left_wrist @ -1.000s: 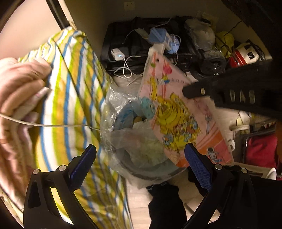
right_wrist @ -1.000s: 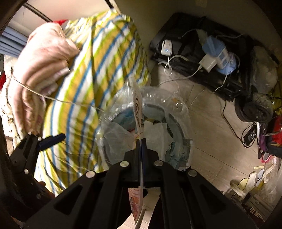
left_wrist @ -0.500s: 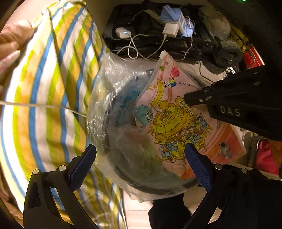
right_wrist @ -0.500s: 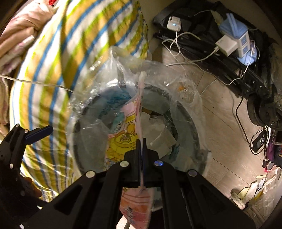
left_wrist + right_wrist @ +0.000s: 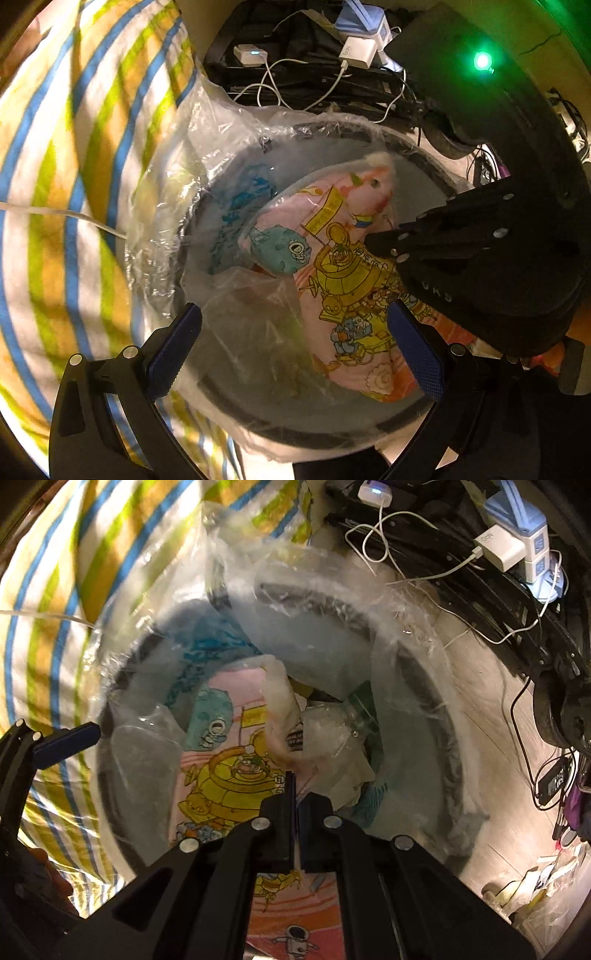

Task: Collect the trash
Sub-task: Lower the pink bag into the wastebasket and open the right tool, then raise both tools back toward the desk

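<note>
The pink cartoon wrapper has sunk into the lined bin.

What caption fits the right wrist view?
Right tool shut on cartoon-printed pink wrapper, held over plastic-lined trash bin.

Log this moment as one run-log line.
step: bin the wrapper | right gripper: shut on pink cartoon wrapper, inside lined trash bin | left gripper: open, empty, above bin
</note>
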### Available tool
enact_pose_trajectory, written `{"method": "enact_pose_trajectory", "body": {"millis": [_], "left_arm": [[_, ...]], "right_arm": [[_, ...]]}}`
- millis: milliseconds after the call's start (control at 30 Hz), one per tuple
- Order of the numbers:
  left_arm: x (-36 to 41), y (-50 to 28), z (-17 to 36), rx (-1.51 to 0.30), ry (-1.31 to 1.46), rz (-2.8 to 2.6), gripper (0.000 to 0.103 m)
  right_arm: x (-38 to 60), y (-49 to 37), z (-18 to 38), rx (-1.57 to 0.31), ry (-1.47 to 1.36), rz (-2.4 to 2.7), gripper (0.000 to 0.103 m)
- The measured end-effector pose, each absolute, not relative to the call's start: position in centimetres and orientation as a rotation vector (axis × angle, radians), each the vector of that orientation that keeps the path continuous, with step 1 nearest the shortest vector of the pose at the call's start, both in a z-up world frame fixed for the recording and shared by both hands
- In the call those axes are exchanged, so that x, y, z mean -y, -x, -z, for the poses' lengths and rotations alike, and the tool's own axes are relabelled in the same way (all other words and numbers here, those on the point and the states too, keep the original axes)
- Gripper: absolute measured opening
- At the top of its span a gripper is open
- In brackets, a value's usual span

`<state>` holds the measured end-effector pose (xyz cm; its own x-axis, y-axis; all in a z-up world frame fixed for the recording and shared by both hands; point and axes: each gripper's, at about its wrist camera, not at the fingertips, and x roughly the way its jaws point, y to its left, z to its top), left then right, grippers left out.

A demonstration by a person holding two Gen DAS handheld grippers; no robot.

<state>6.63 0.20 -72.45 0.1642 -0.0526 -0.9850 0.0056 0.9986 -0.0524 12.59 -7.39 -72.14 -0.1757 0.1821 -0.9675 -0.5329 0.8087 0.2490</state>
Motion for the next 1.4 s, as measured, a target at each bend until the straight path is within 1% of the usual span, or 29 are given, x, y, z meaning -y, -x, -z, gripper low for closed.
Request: {"method": "enact_pose_trajectory", "body": {"millis": [200, 367, 400, 467, 500, 533, 800, 867, 900, 933, 1100, 1133, 1267, 1400], "left_arm": [[0.2, -6.4, 73.3, -1.404, 0.034, 0.041, 0.097], [0.3, -6.0, 72.0, -1.402, 0.03, 0.048, 0.097], [0.3, -6.2, 71.7, -1.401, 0.028, 0.049, 0.097], [0.1, -6.0, 70.5, -1.4, 0.021, 0.05, 0.097], [0.0, -5.9, 69.7, -1.399, 0.018, 0.049, 0.097], [-0.1, -5.8, 69.2, -1.399, 0.016, 0.047, 0.097], [-1.0, -5.8, 63.0, -1.364, -0.012, 0.046, 0.097], [-1.2, -5.8, 61.6, -1.358, -0.017, 0.048, 0.097], [-1.2, -5.6, 60.8, -1.353, -0.018, 0.048, 0.097], [-1.3, -5.6, 59.9, -1.349, -0.02, 0.048, 0.097], [-2.0, -5.6, 54.8, -1.315, -0.04, 0.059, 0.097], [-2.1, -5.5, 53.6, -1.304, -0.044, 0.062, 0.097], [-2.2, -5.7, 49.2, -1.259, -0.061, 0.068, 0.097], [-2.0, -6.4, 43.9, -1.191, -0.067, 0.08, 0.097]], "right_arm": [[7.5, -12.4, 72.6, -1.616, 0.285, -0.646, 0.005], [7.9, -12.6, 71.1, -1.611, 0.278, -0.621, 0.006], [8.1, -12.7, 70.6, -1.606, 0.273, -0.61, 0.01], [8.4, -13.1, 69.3, -1.597, 0.255, -0.596, 0.037], [8.5, -13.2, 68.7, -1.591, 0.245, -0.597, 0.057], [8.6, -13.3, 68.1, -1.584, 0.239, -0.601, 0.058], [8.8, -13.9, 62.8, -1.553, 0.251, -0.603, 0.059], [8.9, -14.0, 60.8, -1.537, 0.238, -0.599, 0.073], [8.9, -14.1, 59.7, -1.524, 0.23, -0.598, 0.086], [8.8, -14.1, 59.1, -1.519, 0.228, -0.597, 0.092], [8.6, -14.3, 53.1, -1.431, 0.248, -0.575, 0.092], [8.6, -14.3, 51.7, -1.403, 0.249, -0.566, 0.096], [8.8, -14.6, 46.7, -1.335, 0.221, -0.54, 0.096], [10.3, -14.9, 40.4, -1.251, 0.188, -0.482, 0.096]]}}
